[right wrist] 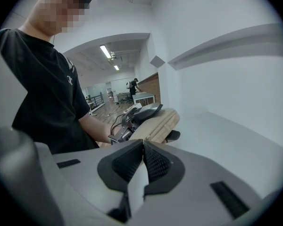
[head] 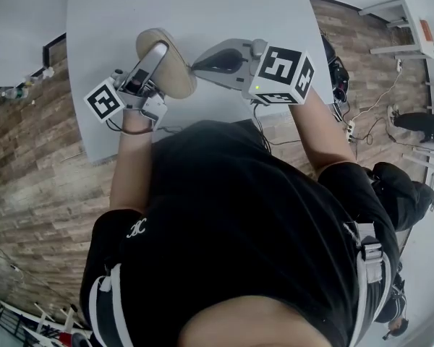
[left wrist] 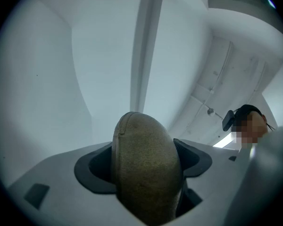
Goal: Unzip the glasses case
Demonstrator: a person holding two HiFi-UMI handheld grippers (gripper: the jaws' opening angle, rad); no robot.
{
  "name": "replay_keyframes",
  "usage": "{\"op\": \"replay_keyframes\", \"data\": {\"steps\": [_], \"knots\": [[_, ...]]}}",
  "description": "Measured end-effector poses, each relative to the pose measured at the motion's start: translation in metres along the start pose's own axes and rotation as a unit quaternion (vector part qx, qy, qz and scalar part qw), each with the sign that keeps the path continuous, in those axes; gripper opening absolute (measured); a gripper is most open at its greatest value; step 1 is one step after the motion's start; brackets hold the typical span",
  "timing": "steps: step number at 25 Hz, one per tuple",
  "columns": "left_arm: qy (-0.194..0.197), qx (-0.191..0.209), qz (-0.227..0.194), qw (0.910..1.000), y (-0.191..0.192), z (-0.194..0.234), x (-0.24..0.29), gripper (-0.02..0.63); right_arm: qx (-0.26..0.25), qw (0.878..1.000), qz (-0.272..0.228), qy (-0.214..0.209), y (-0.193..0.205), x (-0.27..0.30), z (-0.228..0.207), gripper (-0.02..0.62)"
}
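Grey table (head: 202, 6); plank floor (head: 29, 179); glasses case (head: 179, 76)

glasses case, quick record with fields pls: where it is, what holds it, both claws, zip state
item: tan glasses case, over the grey table
left claw: shut on the glasses case, one pad on each side
right claw: shut, nothing between its pads, tip pointing at the case's near end
right claw touching case: cannot tell
zip: cannot tell whether it is open at all
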State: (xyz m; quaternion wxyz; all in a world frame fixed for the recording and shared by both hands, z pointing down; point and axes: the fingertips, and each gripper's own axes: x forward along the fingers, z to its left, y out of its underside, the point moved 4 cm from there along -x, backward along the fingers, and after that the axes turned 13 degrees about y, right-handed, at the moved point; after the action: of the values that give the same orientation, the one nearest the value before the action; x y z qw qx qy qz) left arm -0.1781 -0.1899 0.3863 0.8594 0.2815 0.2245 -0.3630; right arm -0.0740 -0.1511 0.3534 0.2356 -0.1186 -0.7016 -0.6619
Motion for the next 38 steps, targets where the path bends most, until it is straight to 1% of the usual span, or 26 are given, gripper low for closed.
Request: {"op": "replay_keyframes", "data": {"steps": [5,10,15,19,23,27,30,32,35,38], "knots": [[-0.009,-0.001,-0.007,0.9999,-0.002,0.005,-0.001,0.371,0.002,1.0,0.006,-0.002,0.005,0.0,-0.001,0.017],[-0.025,-0.005,-0.032,0.9991,-0.009,0.01,-0.009,0.371,-0.005,1.0,0.019,0.002,0.015,0.004,0.006,0.017],[-0.048,0.005,-0.03,0.9984,-0.011,0.013,-0.012,0.371,0.009,1.0,0.028,0.001,0.023,0.008,0.007,0.017],[-0.067,0.012,-0.04,0.9968,-0.012,0.015,-0.015,0.371,0.017,0.999,0.037,0.004,0.029,0.011,0.009,0.017],[-0.078,0.011,-0.038,0.9962,-0.009,0.019,-0.018,0.371,0.031,0.999,0.042,0.004,0.035,0.014,0.01,0.017],[-0.091,0.018,-0.051,0.9944,-0.008,0.019,-0.02,0.371,0.019,0.998,0.051,0.012,0.044,0.013,0.017,0.017],[-0.094,0.025,-0.053,0.9939,-0.008,0.016,-0.018,0.371,0.025,0.998,0.051,0.01,0.048,0.011,0.019,0.017],[-0.1,0.016,-0.062,0.9929,-0.009,0.018,-0.021,0.371,0.034,0.998,0.05,0.01,0.048,0.013,0.018,0.017],[-0.113,-0.001,-0.096,0.989,-0.014,0.023,-0.03,0.371,0.038,0.998,0.049,0.011,0.047,0.018,0.018,0.017],[-0.117,0.005,-0.115,0.9865,-0.017,0.019,-0.029,0.371,0.034,0.998,0.046,0.011,0.046,0.016,0.021,0.017]]}}
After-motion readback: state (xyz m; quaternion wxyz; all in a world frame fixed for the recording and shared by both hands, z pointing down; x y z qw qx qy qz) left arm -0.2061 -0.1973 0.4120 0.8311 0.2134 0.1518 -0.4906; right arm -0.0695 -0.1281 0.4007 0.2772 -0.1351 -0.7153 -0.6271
